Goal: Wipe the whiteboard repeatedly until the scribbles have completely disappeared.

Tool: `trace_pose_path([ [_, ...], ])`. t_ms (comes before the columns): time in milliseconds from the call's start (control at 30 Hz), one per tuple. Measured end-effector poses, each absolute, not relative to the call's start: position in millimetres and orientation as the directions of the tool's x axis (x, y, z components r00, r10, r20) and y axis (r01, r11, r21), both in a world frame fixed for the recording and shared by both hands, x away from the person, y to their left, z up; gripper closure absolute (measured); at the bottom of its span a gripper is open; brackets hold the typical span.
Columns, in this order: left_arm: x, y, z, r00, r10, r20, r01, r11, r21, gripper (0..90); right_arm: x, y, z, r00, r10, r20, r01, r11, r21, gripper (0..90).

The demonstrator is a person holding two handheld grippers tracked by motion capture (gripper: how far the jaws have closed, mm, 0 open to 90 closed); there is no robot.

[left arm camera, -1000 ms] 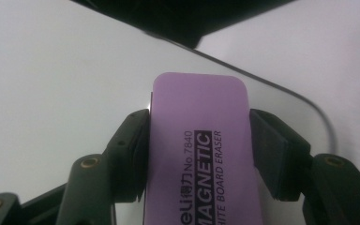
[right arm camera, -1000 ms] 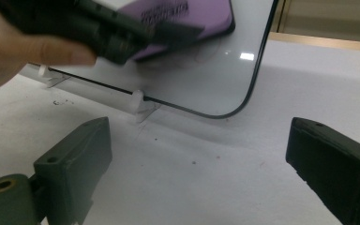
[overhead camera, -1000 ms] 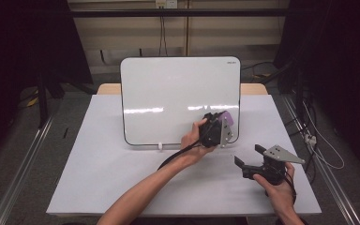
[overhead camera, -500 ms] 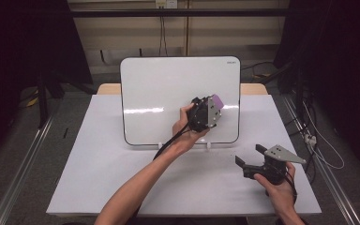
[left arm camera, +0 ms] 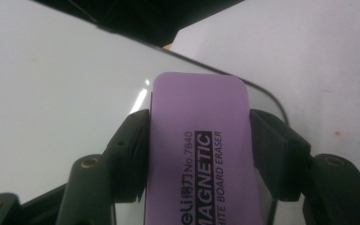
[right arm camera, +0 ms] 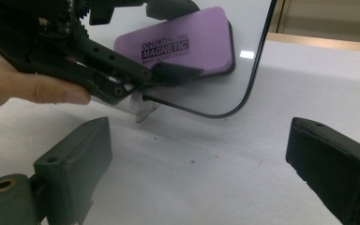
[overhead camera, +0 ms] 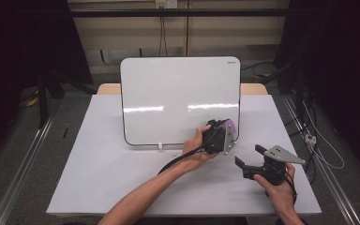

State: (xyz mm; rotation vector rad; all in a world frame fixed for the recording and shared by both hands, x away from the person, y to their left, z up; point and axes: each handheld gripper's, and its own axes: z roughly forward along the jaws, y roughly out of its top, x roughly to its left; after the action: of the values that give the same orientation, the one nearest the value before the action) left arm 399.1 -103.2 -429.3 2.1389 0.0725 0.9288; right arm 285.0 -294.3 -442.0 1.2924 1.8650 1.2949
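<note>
Left gripper view: purple eraser [left arm camera: 199, 150] lengthwise between clamping left gripper [left arm camera: 199, 154] fingers, against whiteboard [left arm camera: 51, 108]; right gripper [right arm camera: 206, 173] agape

The person's bare left forearm [overhead camera: 143, 197] reaches in from the bottom edge and runs diagonally forward and to the right. The left hand [overhead camera: 196, 146] wraps the black left tongs [overhead camera: 226, 130], whose grey three-cornered plate faces right. Their two black jaws are clamped against the long sides of a purple rectangular whiteboard eraser [left arm camera: 201, 150]. The right hand [overhead camera: 277, 186] sits lower and farther right, well apart from the left. It grips the black right tongs [overhead camera: 249, 158], pointed left, with jaws spread wide and nothing between them.
</note>
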Motion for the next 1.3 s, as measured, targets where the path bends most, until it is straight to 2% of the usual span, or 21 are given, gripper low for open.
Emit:
trace_pose_path([
  [200,419,-76,-409,0.719,0.479,0.504,-0.146,-0.605,0.783,41.1,286,-293,-442,-0.406,0.909,0.096,0.408,0.086,0.909,7.4],
  [300,428,-62,-401,0.723,0.547,0.423,-0.088,-0.534,0.841,41.1,287,-291,-442,-0.410,0.907,0.090,0.407,0.094,0.909,7.4],
  [500,431,-38,-376,0.734,0.621,0.275,-0.026,-0.378,0.925,41.1,287,-291,-442,-0.410,0.907,0.091,0.408,0.093,0.908,7.4],
  [633,432,-26,-369,0.764,0.631,0.130,0.047,-0.256,0.966,41.0,288,-289,-442,-0.413,0.906,0.092,0.408,0.094,0.908,7.4],
  [967,424,5,-367,0.799,0.598,-0.067,0.147,-0.086,0.985,41.0,291,-280,-442,-0.428,0.899,0.096,0.401,0.094,0.911,7.4],
  [1300,405,32,-371,0.798,0.593,-0.111,0.152,-0.020,0.988,41.0,289,-258,-441,-0.464,0.879,0.109,0.365,0.077,0.928,7.0],
])
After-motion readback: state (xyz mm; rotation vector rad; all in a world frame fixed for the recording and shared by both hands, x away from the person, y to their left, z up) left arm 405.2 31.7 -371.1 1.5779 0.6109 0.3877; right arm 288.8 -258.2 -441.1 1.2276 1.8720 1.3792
